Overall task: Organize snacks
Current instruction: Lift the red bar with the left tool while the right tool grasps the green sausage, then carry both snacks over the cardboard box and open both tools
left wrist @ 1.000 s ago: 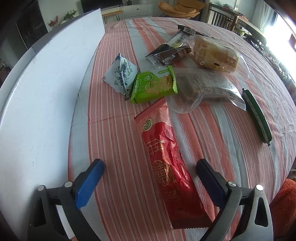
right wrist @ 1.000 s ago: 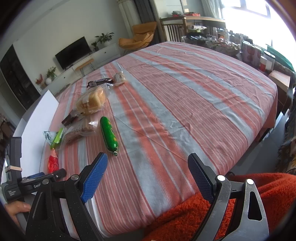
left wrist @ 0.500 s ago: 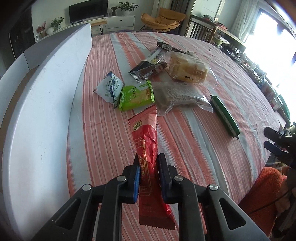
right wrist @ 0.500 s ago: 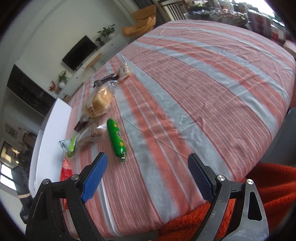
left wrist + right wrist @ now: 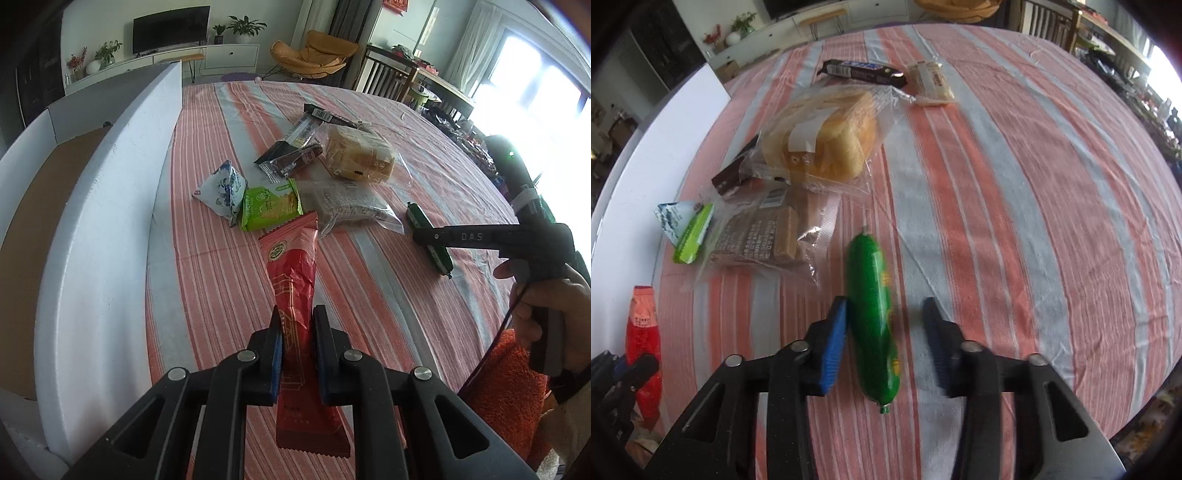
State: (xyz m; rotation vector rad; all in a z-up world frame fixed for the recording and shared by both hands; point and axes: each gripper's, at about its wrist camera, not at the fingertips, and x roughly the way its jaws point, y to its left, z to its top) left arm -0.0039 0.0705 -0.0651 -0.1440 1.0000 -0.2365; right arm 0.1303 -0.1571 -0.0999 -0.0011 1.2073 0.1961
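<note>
Bare striped cloth (image 5: 1052, 229) right of green sausage (image 5: 873, 317), to table edge

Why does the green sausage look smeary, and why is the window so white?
Right wrist view: the green sausage and the right tool are smeared by motion blur as its jaws close around it. Left wrist view: daylight overexposes the window to plain white, and the fisheye lens bends the white box wall into a curve.

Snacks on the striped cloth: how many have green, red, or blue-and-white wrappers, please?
Green: 2 (flat packet, sausage)
Red: 1 (long packet)
Blue-and-white: 1 (pyramid packet)
Total: 4
</note>
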